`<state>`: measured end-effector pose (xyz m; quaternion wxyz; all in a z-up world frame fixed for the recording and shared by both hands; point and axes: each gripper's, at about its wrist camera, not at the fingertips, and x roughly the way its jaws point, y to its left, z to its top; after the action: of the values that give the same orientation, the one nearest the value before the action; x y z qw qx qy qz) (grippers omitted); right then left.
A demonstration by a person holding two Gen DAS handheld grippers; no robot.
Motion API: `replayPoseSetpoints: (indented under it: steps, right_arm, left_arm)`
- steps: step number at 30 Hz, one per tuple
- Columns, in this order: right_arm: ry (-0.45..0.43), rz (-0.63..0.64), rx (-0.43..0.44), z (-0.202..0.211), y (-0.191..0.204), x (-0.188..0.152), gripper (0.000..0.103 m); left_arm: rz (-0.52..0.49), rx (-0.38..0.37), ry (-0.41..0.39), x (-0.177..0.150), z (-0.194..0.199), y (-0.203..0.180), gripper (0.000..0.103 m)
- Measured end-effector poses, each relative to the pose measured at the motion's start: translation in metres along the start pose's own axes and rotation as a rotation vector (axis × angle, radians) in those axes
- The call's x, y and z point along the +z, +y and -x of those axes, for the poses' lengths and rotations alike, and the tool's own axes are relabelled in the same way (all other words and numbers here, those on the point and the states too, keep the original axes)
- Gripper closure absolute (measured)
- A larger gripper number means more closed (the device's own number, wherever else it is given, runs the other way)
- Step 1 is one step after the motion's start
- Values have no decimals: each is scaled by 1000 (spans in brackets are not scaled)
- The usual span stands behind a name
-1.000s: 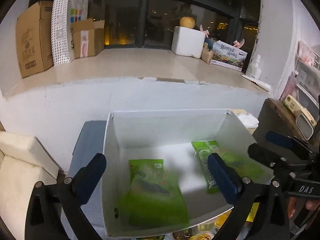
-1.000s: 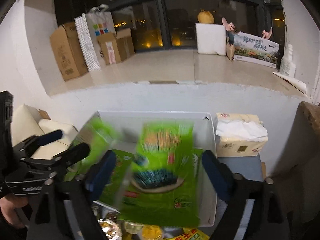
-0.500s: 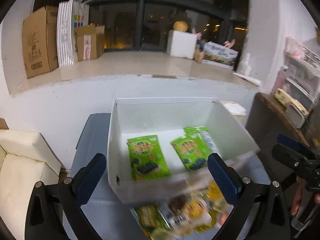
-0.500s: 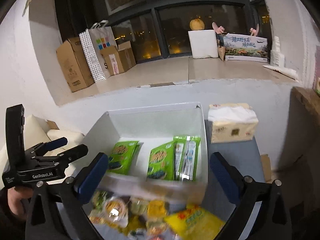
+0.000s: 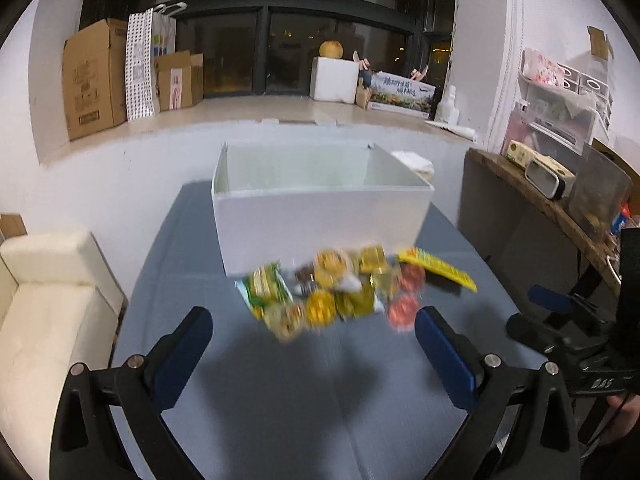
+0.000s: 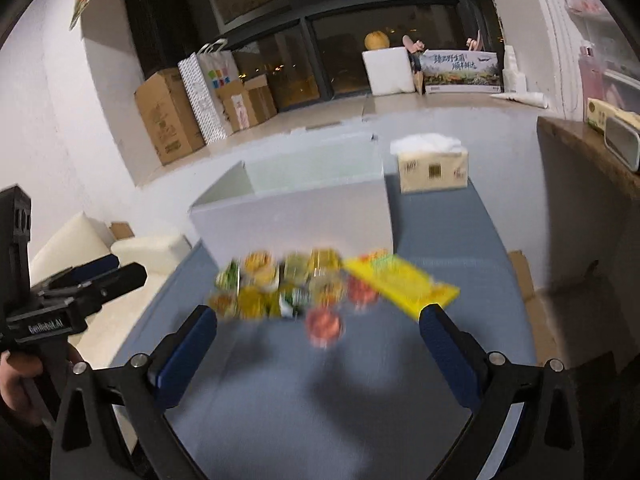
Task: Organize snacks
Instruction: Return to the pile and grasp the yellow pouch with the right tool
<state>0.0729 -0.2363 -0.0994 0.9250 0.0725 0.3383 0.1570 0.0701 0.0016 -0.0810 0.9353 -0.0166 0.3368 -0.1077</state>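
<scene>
Both the left gripper point(image 5: 312, 338) and right gripper point(image 6: 318, 334) are spread and empty, so grabbing into the tight snack pile point(image 5: 344, 292) at twelve o'clock could scatter neighbours.

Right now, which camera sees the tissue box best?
The right wrist view: the whole tissue box stands clear beside the white bin. In the left wrist view, only its white tissue top peeks out behind the bin's far corner.

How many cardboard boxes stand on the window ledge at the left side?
3: a tall brown box at the far left, and two smaller boxes to its right, behind the patterned paper bag. Others may be hidden behind them.
</scene>
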Motion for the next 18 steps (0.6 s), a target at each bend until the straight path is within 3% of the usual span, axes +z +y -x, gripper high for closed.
replayPoseSetpoints:
  steps: [4, 7, 18]
  right_arm:
    - [26, 36, -27, -2, 1, -17, 0]
    - [47, 115, -134, -11, -1, -21, 0]
    - [158, 276, -314, -86, -38, 15, 0]
  left_arm:
    - [2, 16, 5, -19, 8, -5, 0]
    - [9, 7, 12, -23, 10, -6, 0]
    - [21, 22, 12, -26, 8, 2, 0]
